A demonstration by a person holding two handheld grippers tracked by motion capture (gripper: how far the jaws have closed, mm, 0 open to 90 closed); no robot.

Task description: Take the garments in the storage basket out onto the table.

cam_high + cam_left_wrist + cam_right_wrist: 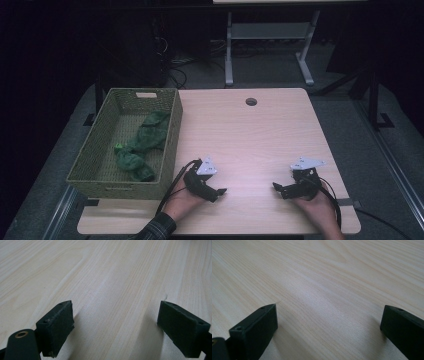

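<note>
Light wood table (260, 125), pale grain running lengthwise. Round cable hole (251, 101) close to far edge, about midway along it. Small dark tab (348, 202) at right edge, by near right corner. Beyond far edge: grey metal frame (270, 31) of a second table, two legs standing on grey floor (345, 105). Tangle of dark cables (175, 70) on floor past far left corner. Surroundings dark.
</note>
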